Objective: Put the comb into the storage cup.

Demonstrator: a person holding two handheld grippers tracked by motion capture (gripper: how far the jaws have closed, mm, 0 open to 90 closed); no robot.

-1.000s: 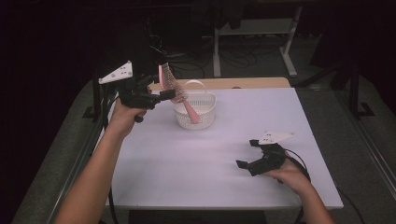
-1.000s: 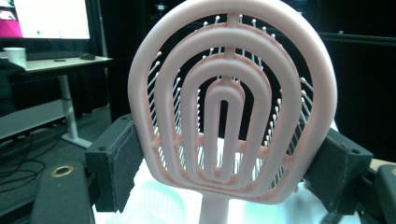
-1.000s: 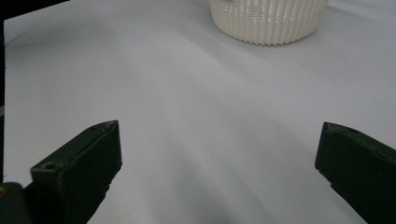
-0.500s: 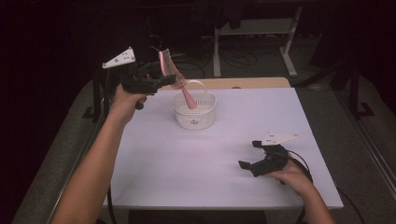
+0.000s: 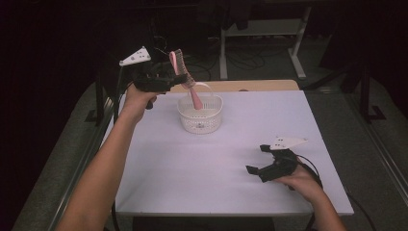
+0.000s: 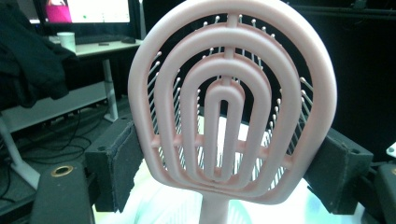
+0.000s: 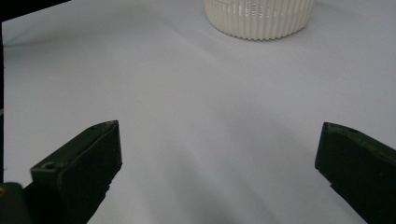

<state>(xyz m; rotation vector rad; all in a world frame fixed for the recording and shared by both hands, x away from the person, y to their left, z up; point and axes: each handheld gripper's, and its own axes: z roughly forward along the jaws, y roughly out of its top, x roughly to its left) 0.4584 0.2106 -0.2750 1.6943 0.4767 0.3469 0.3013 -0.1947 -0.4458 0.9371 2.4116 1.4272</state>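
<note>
My left gripper (image 5: 179, 77) is raised over the table's far left and is shut on a pink hairbrush (image 5: 185, 79) by its oval head. In the left gripper view the vented brush head (image 6: 233, 100) stands between the two black pads (image 6: 116, 165), bristles facing away. The brush's handle hangs down into a white ribbed basket (image 5: 200, 117) with a thin bail handle. My right gripper (image 5: 262, 161) rests low over the table's near right, open, nothing between its jaws. The basket's wall (image 7: 259, 16) lies far ahead of it in the right gripper view.
The white table (image 5: 211, 168) ends in a wooden strip (image 5: 240, 85) at the back. Beyond it stand a desk frame (image 5: 262, 43) and cables on a dark floor. In the left gripper view a desk with a monitor (image 6: 86, 9) and cup (image 6: 67, 39) lies behind.
The left gripper has lifted the hairbrush up and leftward, away from the basket's inside, and turned it more upright. The right gripper has stayed put.
</note>
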